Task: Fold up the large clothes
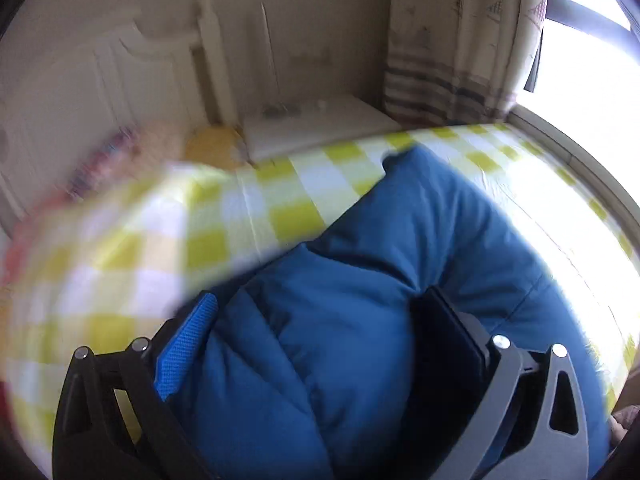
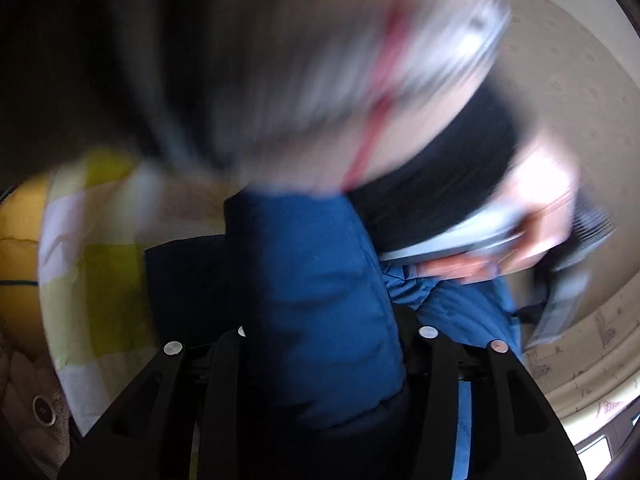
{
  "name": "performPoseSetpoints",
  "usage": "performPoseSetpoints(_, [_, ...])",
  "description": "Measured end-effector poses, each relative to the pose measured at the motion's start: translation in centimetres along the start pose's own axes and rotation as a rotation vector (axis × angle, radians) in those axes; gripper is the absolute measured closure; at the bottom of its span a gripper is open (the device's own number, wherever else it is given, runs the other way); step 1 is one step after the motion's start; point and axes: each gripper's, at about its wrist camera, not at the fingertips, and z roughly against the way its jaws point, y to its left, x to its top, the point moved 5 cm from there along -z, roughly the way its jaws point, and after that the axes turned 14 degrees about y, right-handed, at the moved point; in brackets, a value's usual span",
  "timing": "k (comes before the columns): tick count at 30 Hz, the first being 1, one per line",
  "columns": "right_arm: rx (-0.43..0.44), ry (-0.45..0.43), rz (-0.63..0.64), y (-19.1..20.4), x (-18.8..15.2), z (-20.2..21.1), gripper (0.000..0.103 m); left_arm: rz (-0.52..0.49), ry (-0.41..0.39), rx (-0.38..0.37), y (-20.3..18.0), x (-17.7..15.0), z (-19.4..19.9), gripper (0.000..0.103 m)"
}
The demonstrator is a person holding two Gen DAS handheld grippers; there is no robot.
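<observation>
A blue padded jacket (image 1: pixel 380 248) lies across a bed with a yellow-and-white checked cover (image 1: pixel 280 196). My left gripper (image 1: pixel 316 320) is shut on a thick fold of the jacket, which bulges between its blue-padded left finger (image 1: pixel 188 340) and dark right finger (image 1: pixel 452 332). In the right wrist view, my right gripper (image 2: pixel 324 332) is shut on another thick fold of the jacket (image 2: pixel 312 288), lifted above the checked cover (image 2: pixel 96 256). Both views are blurred by motion.
The person (image 2: pixel 320 80) stands close ahead in the right wrist view, one hand (image 2: pixel 540 208) on the other gripper. A white bedside table (image 1: pixel 316 124), a curtain (image 1: pixel 452 40), a bright window (image 1: pixel 592 60) and a headboard (image 1: pixel 100 80) lie beyond the bed. A yellow cushion (image 2: pixel 20 240) lies at left.
</observation>
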Motion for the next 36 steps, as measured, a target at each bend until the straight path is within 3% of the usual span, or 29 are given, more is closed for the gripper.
performPoseSetpoints(2, [0.046, 0.006, 0.033, -0.1, -0.5, 0.8, 0.053, 0.109, 0.002, -0.08, 2.4, -0.8, -0.9, 0.002])
performPoseSetpoints(4, [0.154, -0.038, -0.013, -1.2, -1.4, 2.7, 0.047, 0.087, -0.022, -0.016, 2.6, -1.4, -1.0, 0.002])
performPoseSetpoints(5, [0.265, -0.076, -0.086, -2.6, -2.4, 4.2, 0.046, 0.081, -0.034, 0.001, 2.9, -1.8, -1.0, 0.002])
performPoseSetpoints(7, [0.374, -0.138, -0.205, -5.6, -4.2, 6.3, 0.046, 0.099, -0.045, -0.013, 3.6, -2.4, -1.2, 0.002])
performPoseSetpoints(9, [0.398, -0.173, -0.318, -8.8, -6.1, 7.5, 0.046, 0.124, -0.049, -0.053, 4.2, -2.5, -1.7, 0.002])
performPoseSetpoints(13, [0.374, -0.18, -0.61, -15.9, -10.4, 7.8, 0.045, 0.129, -0.064, -0.057, 4.5, -2.4, -0.8, 0.002])
performPoseSetpoints(16, [0.407, -0.184, -0.72, -17.4, -11.0, 6.8, 0.045, 0.132, -0.067, -0.061, 4.6, -2.4, -0.4, 0.002])
performPoseSetpoints(18, [0.414, -0.17, -0.684, -16.0, -10.0, 5.8, 0.045, 0.132, -0.068, -0.061, 4.6, -2.5, -0.3, 0.002])
performPoseSetpoints(20, [0.468, -0.057, -0.536, -11.8, -7.6, 2.1, 0.043, 0.133, -0.075, -0.066, 4.7, -2.6, -0.2, 0.002])
performPoseSetpoints(21, [0.445, -0.006, -0.471, -9.8, -6.9, 0.9, 0.041, 0.132, -0.083, -0.067, 4.8, -2.6, -0.1, 0.002])
performPoseSetpoints(22, [0.324, -0.008, -0.386, -7.8, -6.5, 0.4, 0.039, 0.138, -0.091, -0.068, 5.0, -2.8, 0.0, 0.002])
performPoseSetpoints(23, [0.292, -0.007, -0.358, -7.2, -6.2, 0.2, 0.039, 0.146, -0.101, -0.073, 5.1, -3.0, 0.1, 0.002])
performPoseSetpoints(26, [0.361, 0.007, -0.377, -7.8, -6.4, -0.5, 0.039, 0.156, -0.111, -0.078, 5.3, -3.1, 0.2, 0.002])
performPoseSetpoints(30, [0.385, 0.013, -0.364, -8.3, -6.5, -0.6, 0.039, 0.156, -0.113, -0.071, 5.2, -3.1, 0.4, 0.002])
performPoseSetpoints(33, [0.503, 0.014, -0.338, -10.1, -6.5, 0.5, 0.039, 0.164, -0.12, -0.053, 5.2, -3.2, 0.6, 0.002])
performPoseSetpoints(36, [0.451, -0.082, -0.404, -14.8, -6.7, 2.1, 0.039, 0.171, -0.128, -0.05, 5.3, -3.3, 0.7, 0.002])
